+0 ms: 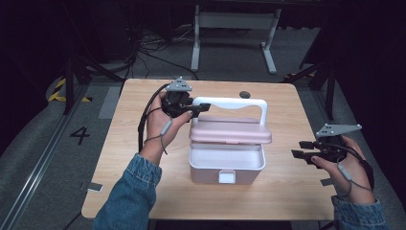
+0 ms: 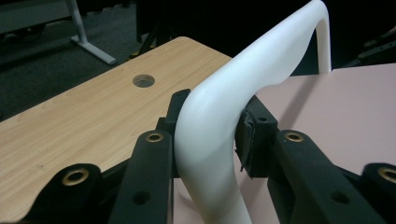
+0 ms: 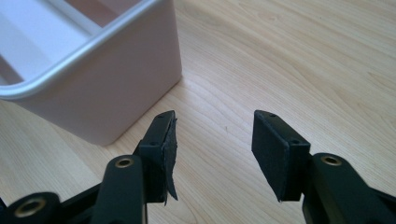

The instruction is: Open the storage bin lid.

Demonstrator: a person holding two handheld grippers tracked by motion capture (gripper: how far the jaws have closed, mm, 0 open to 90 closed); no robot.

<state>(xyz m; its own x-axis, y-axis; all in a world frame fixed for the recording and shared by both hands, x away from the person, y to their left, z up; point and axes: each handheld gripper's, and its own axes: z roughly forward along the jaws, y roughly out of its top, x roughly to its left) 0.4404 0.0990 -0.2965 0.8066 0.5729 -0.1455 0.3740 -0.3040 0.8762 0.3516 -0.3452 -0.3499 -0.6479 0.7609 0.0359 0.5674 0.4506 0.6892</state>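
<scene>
A pink box [image 1: 225, 167] with a white front latch [image 1: 227, 177] stands in the middle of the wooden table [image 1: 134, 158]. Its pink lid [image 1: 231, 132] is raised and its inside shows. A white handle [image 1: 230, 102] arches over the lid. My left gripper [image 1: 200, 108] is shut on the left end of the white handle [image 2: 219, 116], whose curved bar sits squeezed between the two black jaws. My right gripper [image 1: 299, 149] hovers to the right of the box, open, nothing between its fingers. In the right gripper view the box's pink corner [image 3: 116, 88] lies just left of the right gripper [image 3: 215, 135].
A round cable hole [image 1: 244, 94] sits near the table's far edge. A white desk frame [image 1: 234, 33] stands on the floor behind. A grey tag [image 1: 95, 187] lies at the table's front left corner. Bare wood spreads on both sides of the box.
</scene>
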